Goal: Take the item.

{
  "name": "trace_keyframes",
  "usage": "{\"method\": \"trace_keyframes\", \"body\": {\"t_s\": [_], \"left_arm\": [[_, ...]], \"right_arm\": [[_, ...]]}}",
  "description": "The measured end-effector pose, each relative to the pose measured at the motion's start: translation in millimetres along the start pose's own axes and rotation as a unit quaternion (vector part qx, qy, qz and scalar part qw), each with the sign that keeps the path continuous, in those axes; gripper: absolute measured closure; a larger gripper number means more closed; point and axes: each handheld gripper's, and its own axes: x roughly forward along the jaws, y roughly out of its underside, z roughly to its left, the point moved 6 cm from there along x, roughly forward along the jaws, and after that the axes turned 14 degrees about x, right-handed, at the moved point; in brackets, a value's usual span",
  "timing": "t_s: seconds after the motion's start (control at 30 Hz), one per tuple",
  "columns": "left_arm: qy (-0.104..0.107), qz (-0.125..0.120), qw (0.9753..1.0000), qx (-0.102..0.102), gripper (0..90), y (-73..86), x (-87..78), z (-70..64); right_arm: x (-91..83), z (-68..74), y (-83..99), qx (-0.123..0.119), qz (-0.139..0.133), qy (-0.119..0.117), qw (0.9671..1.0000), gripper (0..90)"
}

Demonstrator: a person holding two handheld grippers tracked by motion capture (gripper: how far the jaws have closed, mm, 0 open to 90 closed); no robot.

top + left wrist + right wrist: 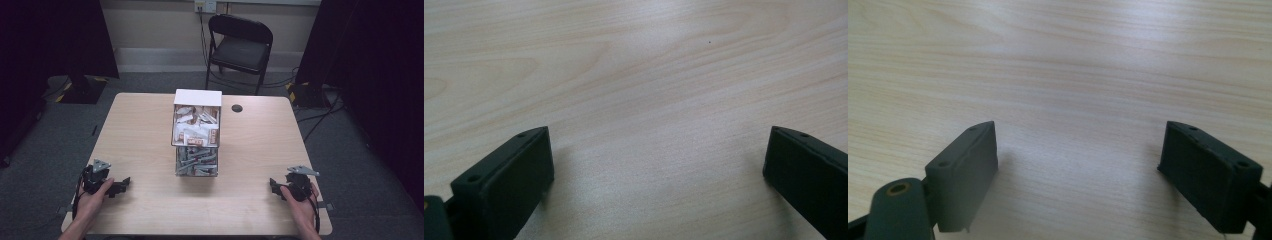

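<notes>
One light wooden table (150,120) carries everything, and the landmark on it is the clear two-tier box (196,134) standing upright near its middle. Beyond the box, off the table's far edge, stands a black folding chair (239,47). The box itself has a white lid on top — its upper compartment is packed with white and brown-orange packets (196,126), its lower one with grey packets (196,162); what is printed on them is too small to read. Just to the right of the box's far end, a small dark round hole (237,108) marks the tabletop.

Both grippers rest at the near edge, well apart from the box. The left gripper (122,185) lies to the box's near left, held by the person's left hand (92,197); in the left gripper view its jaws stand spread wide over bare wood, with nothing between them. The right gripper (273,186) lies to the box's near right in the right hand (300,200) — its jaws likewise gape apart over bare wood in the right gripper view.
</notes>
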Motion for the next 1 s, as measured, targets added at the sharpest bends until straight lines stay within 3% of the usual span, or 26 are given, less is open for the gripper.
{"method": "trace_keyframes", "body": {"t_s": [0.27, 0.43, 0.77, 0.87, 1.0], "left_arm": [[0.0, 0.0, 1.0, 0.0, 0.0, 0.0, 0.0, 0.0], [0.0, 0.0, 1.0, 0.0, 0.0, 0.0, 0.1, 0.0], [0.0, 0.0, 1.0, 0.0, 0.0, 0.0, 0.0, 0.0], [0.0, 0.0, 1.0, 0.0, 0.0, 0.0, 0.1, 0.0], [0.0, 0.0, 1.0, 0.0, 0.0, 0.0, 0.0, 0.0]], "right_arm": [[-5.0, 7.3, -4.3, 0.005, -0.006, -0.04, 0.9992, 22.7], [-10.6, 15.7, -7.0, 0.003, -0.007, -0.07, 0.9975, 31.6], [-21.7, 33.5, -11.3, -0.009, -0.003, -0.128, 0.9917, 43.6], [-26.2, 38.9, -13.2, -0.027, -0.008, -0.136, 0.9903, 47.2], [-33.0, 48.3, -14.5, -0.034, -0.008, -0.164, 0.9858, 50.6]]}}
